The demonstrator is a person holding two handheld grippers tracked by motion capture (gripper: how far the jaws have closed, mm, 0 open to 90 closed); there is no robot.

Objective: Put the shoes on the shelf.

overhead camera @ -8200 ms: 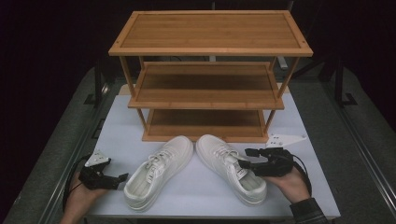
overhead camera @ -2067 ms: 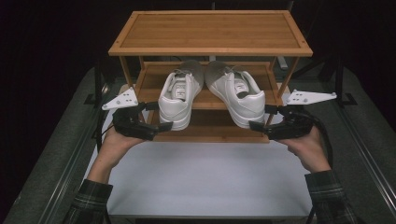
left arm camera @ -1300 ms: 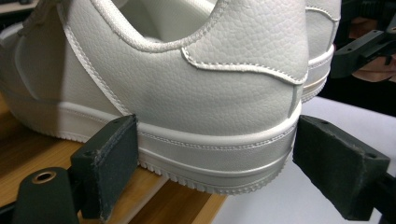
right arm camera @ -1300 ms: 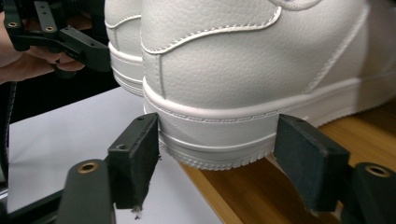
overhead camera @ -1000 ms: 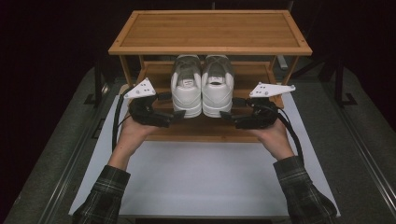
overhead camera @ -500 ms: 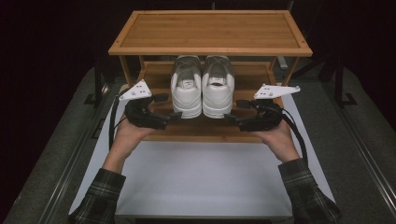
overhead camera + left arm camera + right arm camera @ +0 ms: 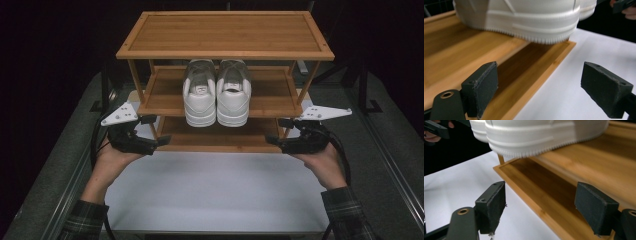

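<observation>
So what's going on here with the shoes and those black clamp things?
A person holds a black two-jaw tool in each hand. The pair of white sneakers sits side by side on the middle shelf of the wooden three-tier rack, heels outward. The left tool and right tool are open and empty, off to either side.

- From above we see a bright pool of light on the white bench (image 7: 210, 195) and the wooden rack (image 7: 225, 35); the room around them falls to near black.
- Light comes from overhead: the rack's top shelf shades the backs of the white shoes (image 7: 216, 95), and the lowest shelf lies in shadow.
- The high view is soft and slightly grainy.
- In both claw views the shoe soles (image 7: 524, 22) are smeared by blur, while the black pads (image 7: 491, 205) look sharper.
- No harsh glare anywhere.
</observation>
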